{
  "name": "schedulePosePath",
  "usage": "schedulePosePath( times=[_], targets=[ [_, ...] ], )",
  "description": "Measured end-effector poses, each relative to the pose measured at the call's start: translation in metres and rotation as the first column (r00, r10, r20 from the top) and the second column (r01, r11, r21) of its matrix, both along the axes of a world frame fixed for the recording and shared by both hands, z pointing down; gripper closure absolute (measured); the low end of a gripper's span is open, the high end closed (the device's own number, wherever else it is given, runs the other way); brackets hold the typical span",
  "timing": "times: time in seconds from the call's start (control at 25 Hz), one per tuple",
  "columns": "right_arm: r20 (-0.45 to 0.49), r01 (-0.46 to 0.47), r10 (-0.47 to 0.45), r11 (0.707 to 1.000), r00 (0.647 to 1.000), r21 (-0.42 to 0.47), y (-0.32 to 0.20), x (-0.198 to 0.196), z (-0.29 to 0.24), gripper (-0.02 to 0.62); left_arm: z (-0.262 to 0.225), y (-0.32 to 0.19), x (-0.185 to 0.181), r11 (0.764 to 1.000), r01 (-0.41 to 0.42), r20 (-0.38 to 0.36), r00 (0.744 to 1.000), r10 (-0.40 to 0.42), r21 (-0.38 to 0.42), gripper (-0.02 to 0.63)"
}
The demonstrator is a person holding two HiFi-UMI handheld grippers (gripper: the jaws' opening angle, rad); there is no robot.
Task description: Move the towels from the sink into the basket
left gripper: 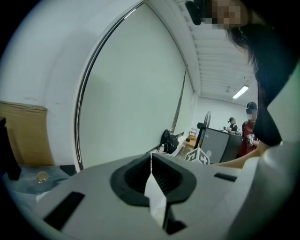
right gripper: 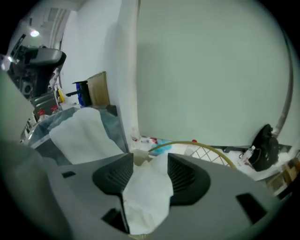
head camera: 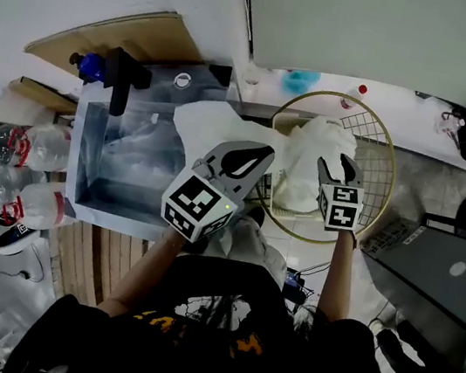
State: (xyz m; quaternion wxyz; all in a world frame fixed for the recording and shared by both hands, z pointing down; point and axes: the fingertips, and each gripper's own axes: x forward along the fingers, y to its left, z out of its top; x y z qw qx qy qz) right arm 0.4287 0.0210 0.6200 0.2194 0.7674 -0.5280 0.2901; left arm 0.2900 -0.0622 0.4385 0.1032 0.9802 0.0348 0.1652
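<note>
Plainly, towel (right gripper: 144,199) between right tongs (right gripper: 149,163), above basket (right gripper: 208,149).

You had one white towel (head camera: 210,130) pinched in your left gripper (head camera: 263,154), spread crumpled over the right edge of the steel sink (head camera: 87,161), while the other white towel (head camera: 312,163) lay bunched in the round, gold-rimmed wire basket (head camera: 379,161).

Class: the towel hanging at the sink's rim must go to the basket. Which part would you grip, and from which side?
Probably the edge of the towel nearest the basket, coming from the basket side. There the cloth gathers into a thin fold that jaws can pinch, while the rest spreads wide over the sink. The left gripper is shut on just that fold.
</note>
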Motion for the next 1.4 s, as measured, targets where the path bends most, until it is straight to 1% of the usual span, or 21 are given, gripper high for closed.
schedulePosePath(
  times=[0.12, 0.2, 0.28, 0.36, 0.4, 0.48, 0.56, 0.6, 0.64, 0.68, 0.72, 0.8, 0.84, 0.96, 1.0, 1.08, 1.16, 1.24, 1.32, 1.4],
  targets=[
    [0.02, 0.047, -0.049, 0.996, 0.999, 0.081, -0.027, -0.034, -0.025, 0.364, -0.005, -0.006, -0.013, 1.0, 0.004, -0.011, 1.0, -0.004, 0.003, 0.595],
    [0.071, 0.085, -0.096, 0.985, 0.993, 0.152, -0.052, -0.067, -0.039, 0.364, -0.009, -0.01, -0.023, 1.0, 0.01, -0.018, 1.0, -0.01, 0.004, 0.595],
    [0.137, 0.13, -0.163, 0.966, 0.977, 0.222, -0.081, -0.11, -0.052, 0.364, -0.013, -0.016, -0.036, 1.0, 0.021, -0.027, 0.999, -0.021, 0.008, 0.595],
    [0.198, 0.179, -0.238, 0.945, 0.951, 0.273, -0.11, -0.156, -0.06, 0.364, -0.017, -0.025, -0.051, 0.999, 0.042, -0.035, 0.999, -0.041, 0.009, 0.597],
    [0.219, 0.204, -0.27, 0.937, 0.938, 0.283, -0.124, -0.177, -0.06, 0.364, -0.018, -0.03, -0.058, 0.998, 0.054, -0.039, 0.998, -0.054, 0.009, 0.597],
    [0.232, 0.25, -0.314, 0.931, 0.921, 0.268, -0.146, -0.209, -0.054, 0.364, -0.02, -0.038, -0.073, 0.997, 0.077, -0.043, 0.996, -0.077, 0.008, 0.597],
    [0.235, 0.273, -0.321, 0.938, 0.918, 0.215, -0.16, -0.226, -0.04, 0.364, -0.02, -0.046, -0.086, 0.995, 0.096, -0.045, 0.994, -0.096, 0.007, 0.595],
    [0.238, 0.272, -0.311, 0.945, 0.92, 0.184, -0.165, -0.23, -0.031, 0.375, -0.019, -0.049, -0.091, 0.995, 0.104, -0.045, 0.994, -0.103, 0.006, 0.597],
    [0.242, 0.264, -0.296, 0.952, 0.924, 0.157, -0.168, -0.233, -0.023, 0.413, -0.019, -0.052, -0.097, 0.994, 0.11, -0.044, 0.993, -0.11, 0.006, 0.595],
    [0.245, 0.249, -0.277, 0.958, 0.929, 0.139, -0.17, -0.234, -0.017, 0.47, -0.019, -0.055, -0.103, 0.993, 0.117, -0.044, 0.992, -0.117, 0.006, 0.595],
    [0.249, 0.23, -0.257, 0.964, 0.934, 0.133, -0.172, -0.235, -0.013, 0.504, -0.019, -0.057, -0.108, 0.992, 0.125, -0.044, 0.991, -0.124, 0.005, 0.597],
    [0.26, 0.186, -0.217, 0.972, 0.941, 0.142, -0.174, -0.233, -0.009, 0.517, -0.017, -0.063, -0.116, 0.99, 0.14, -0.042, 0.989, -0.14, 0.002, 0.597],
    [0.261, 0.172, -0.206, 0.974, 0.943, 0.146, -0.174, -0.232, -0.008, 0.54, -0.016, -0.065, -0.119, 0.989, 0.147, -0.04, 0.988, -0.147, 0.0, 0.597],
    [0.246, 0.18, -0.216, 0.97, 0.945, 0.161, -0.176, -0.23, -0.013, 0.572, -0.011, -0.068, -0.124, 0.987, 0.159, -0.03, 0.987, -0.159, -0.005, 0.595],
    [0.243, 0.178, -0.218, 0.968, 0.945, 0.176, -0.174, -0.228, -0.018, 0.575, -0.011, -0.067, -0.123, 0.987, 0.159, -0.028, 0.987, -0.159, -0.005, 0.595],
    [0.245, 0.144, -0.199, 0.964, 0.949, 0.225, -0.167, -0.218, -0.033, 0.575, -0.013, -0.065, -0.12, 0.988, 0.157, -0.032, 0.987, -0.157, -0.004, 0.597],
    [0.231, 0.101, -0.167, 0.956, 0.959, 0.275, -0.152, -0.201, -0.053, 0.575, -0.016, -0.061, -0.115, 0.989, 0.15, -0.035, 0.988, -0.15, -0.001, 0.595],
    [0.194, 0.052, -0.116, 0.95, 0.974, 0.309, -0.127, -0.172, -0.073, 0.575, -0.017, -0.054, -0.106, 0.99, 0.138, -0.036, 0.99, -0.137, 0.001, 0.595],
    [0.159, -0.018, -0.037, 0.943, 0.987, 0.334, -0.093, -0.134, -0.092, 0.575, -0.016, -0.044, -0.094, 0.993, 0.119, -0.036, 0.992, -0.119, 0.0, 0.595],
    [0.117, -0.085, 0.048, 0.938, 0.992, 0.336, -0.054, -0.094, -0.106, 0.576, -0.016, -0.031, -0.082, 0.995, 0.099, -0.037, 0.994, -0.099, -0.001, 0.595]
  ],
)
